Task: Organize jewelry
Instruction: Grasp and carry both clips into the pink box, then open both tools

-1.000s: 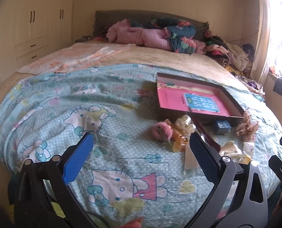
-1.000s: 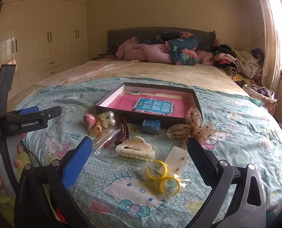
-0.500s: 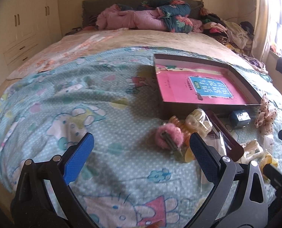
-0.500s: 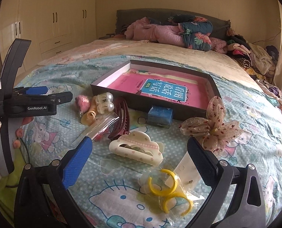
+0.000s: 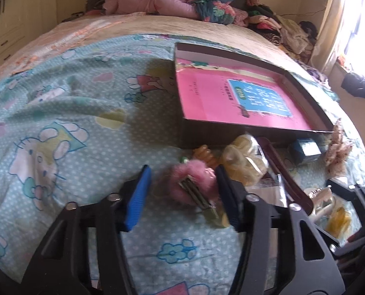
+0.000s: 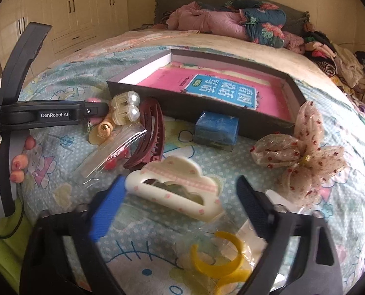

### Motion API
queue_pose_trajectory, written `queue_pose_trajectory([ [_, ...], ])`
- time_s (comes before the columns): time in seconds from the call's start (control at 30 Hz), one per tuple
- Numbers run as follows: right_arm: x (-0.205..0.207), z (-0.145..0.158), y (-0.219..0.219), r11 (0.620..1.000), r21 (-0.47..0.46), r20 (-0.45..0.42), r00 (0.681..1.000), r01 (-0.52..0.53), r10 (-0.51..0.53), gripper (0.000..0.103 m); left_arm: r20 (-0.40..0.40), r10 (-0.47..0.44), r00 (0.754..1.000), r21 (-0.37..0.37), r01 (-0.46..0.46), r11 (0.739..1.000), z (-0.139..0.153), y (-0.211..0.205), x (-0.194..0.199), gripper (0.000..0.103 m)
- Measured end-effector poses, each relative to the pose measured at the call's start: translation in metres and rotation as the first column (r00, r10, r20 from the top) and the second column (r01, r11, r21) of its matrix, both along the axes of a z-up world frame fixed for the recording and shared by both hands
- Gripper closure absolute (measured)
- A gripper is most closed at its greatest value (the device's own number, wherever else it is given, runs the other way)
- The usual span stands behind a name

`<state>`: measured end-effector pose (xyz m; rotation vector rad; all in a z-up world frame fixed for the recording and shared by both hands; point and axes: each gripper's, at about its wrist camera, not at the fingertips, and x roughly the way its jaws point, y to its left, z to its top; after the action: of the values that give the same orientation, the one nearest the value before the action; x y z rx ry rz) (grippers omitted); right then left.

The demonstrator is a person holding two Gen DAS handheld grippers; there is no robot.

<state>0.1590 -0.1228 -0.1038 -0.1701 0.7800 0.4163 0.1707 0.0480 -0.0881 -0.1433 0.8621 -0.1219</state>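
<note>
A dark shallow box [image 5: 305,98] [image 6: 289,83] with a pink book inside lies on the bed. In front of it lie hair accessories. My left gripper [image 5: 182,184] is open, its jaws either side of a pink fluffy hair clip [image 5: 194,184], the right pad close to it. My right gripper [image 6: 180,196] is open around a cream cloud-shaped claw clip [image 6: 175,186]. A dark red claw clip [image 6: 150,132], pearl clips [image 6: 126,108], a blue small box [image 6: 217,127], a dotted fabric bow [image 6: 302,157] and yellow hoops in a bag [image 6: 219,265] lie nearby.
The bed has a blue cartoon-print sheet [image 5: 59,123]. Pink and floral bedding [image 6: 231,22] is piled at the headboard, clothes at the far right. Wardrobes [image 6: 72,12] stand on the left. A clear plastic bag [image 6: 113,147] lies by the red clip.
Both grippers have moved forward and down toward the accessories. The left jaws have narrowed around the pink fluffy clip; the right gripper now frames the cream cloud clip.
</note>
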Motion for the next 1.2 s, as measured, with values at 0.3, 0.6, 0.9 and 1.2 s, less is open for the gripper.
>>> queue_pose_trajectory([
  [0.3, -0.008, 0.008, -0.008, 0.999, 0.051, 0.032, 0.999, 0.004, -0.006, 0.033, 0.049, -0.045, 0.998, 0.004, 0.045, 0.999, 0.012, -0.006, -0.011, 0.082],
  [0.6, -0.017, 0.036, -0.045, 0.989, 0.127, 0.076, 0.993, 0.078, -0.088, 0.033, 0.11, -0.067, 0.992, -0.025, 0.07, 0.997, 0.042, -0.014, -0.018, 0.082],
  [0.9, -0.002, 0.064, -0.08, 0.978, 0.138, 0.113, 0.979, 0.154, -0.17, 0.033, 0.145, -0.126, 0.981, -0.01, 0.129, 0.992, 0.061, -0.047, 0.006, 0.082],
  [1.2, 0.052, 0.084, -0.099, 0.972, 0.104, 0.14, 0.964, 0.212, -0.226, 0.032, 0.125, -0.15, 0.981, 0.018, 0.149, 0.989, 0.056, -0.068, 0.053, 0.082],
])
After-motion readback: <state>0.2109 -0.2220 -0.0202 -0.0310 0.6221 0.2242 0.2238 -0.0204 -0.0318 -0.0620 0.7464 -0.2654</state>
